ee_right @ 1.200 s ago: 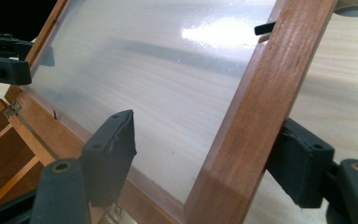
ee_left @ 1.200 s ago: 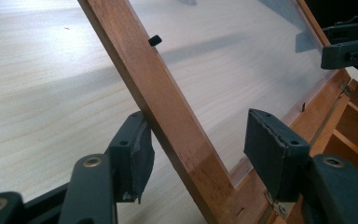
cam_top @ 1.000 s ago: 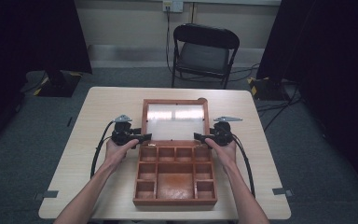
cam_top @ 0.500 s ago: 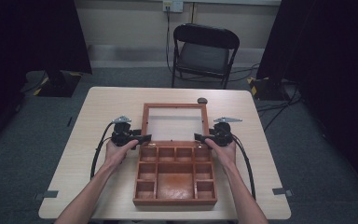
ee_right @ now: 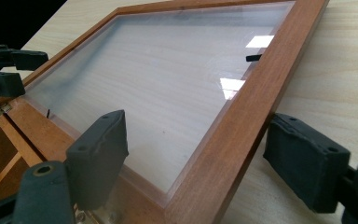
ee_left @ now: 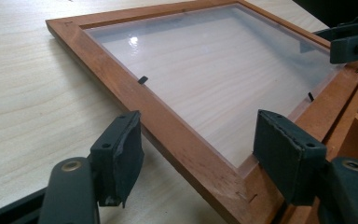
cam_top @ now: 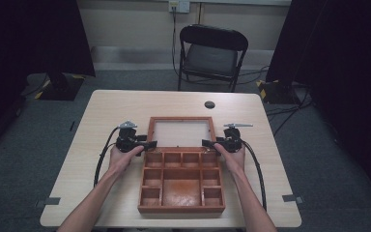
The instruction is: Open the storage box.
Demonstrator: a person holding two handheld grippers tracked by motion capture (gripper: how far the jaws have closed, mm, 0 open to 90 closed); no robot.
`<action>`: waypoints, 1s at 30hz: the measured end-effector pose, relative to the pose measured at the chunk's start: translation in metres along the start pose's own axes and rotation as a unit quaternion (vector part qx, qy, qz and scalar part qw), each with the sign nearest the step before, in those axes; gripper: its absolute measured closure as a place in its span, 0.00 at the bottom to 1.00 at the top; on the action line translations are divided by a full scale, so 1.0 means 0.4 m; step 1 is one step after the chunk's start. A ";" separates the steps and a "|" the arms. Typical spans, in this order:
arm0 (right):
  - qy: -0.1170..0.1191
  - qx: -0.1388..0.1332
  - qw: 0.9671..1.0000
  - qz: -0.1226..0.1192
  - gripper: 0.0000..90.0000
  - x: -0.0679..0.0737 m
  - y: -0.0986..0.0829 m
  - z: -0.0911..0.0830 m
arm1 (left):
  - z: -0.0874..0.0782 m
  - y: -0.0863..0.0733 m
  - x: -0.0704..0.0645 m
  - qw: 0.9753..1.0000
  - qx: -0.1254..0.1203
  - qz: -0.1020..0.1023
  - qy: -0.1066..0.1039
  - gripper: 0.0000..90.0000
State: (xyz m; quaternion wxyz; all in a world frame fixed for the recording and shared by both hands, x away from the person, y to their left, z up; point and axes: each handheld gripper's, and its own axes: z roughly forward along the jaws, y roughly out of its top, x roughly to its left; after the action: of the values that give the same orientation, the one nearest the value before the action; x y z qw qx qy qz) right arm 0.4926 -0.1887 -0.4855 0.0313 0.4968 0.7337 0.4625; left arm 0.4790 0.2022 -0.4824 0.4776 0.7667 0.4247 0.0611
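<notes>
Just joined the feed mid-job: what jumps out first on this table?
A wooden compartment box sits at the table's near middle, its glazed lid swung open and lying back behind it. The left tool and right tool flank the lid's hinge-end corners, each open astride a side rail. A small dark disc lies beyond.
</notes>
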 end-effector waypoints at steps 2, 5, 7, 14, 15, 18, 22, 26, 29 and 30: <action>0.002 0.000 1.000 -0.001 0.23 -0.001 0.000 0.000 | -0.002 0.002 -0.001 1.000 -0.002 0.001 0.000 0.35; 0.002 0.001 1.000 0.000 0.23 -0.001 0.000 0.000 | -0.007 0.003 -0.002 1.000 -0.006 0.000 -0.003 0.36; -0.010 0.002 1.000 -0.007 0.22 0.000 0.000 -0.003 | -0.015 0.005 -0.003 1.000 -0.006 0.004 0.001 0.35; -0.020 -0.006 1.000 -0.024 0.22 0.009 0.009 -0.035 | -0.038 0.008 0.001 1.000 -0.014 -0.001 0.007 0.32; -0.020 -0.008 0.999 -0.027 0.22 0.010 0.011 -0.042 | -0.045 0.008 0.001 1.000 -0.012 0.003 0.014 0.32; -0.023 -0.013 0.999 -0.034 0.22 0.015 0.013 -0.065 | -0.066 0.003 0.004 1.000 -0.010 0.007 0.019 0.31; -0.029 -0.018 0.998 -0.047 0.22 0.018 -0.003 -0.106 | -0.100 -0.006 0.015 0.999 -0.007 0.005 0.035 0.32; -0.041 -0.019 0.998 -0.044 0.19 0.004 -0.027 -0.147 | -0.136 -0.019 0.030 0.999 0.001 0.004 0.052 0.32; -0.060 -0.027 0.997 -0.050 0.18 0.001 -0.040 -0.184 | -0.171 -0.035 0.039 0.998 0.003 0.008 0.067 0.31; -0.080 -0.012 0.995 -0.053 0.17 -0.002 -0.051 -0.210 | -0.185 -0.043 0.043 0.997 0.007 0.013 0.073 0.31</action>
State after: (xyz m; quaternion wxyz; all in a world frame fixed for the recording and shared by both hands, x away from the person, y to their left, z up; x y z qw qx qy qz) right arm 0.4363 -0.2451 -0.4524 0.1207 0.4924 0.7484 0.4277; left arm 0.4428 0.2680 -0.4614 0.4390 0.7690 0.4488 0.1206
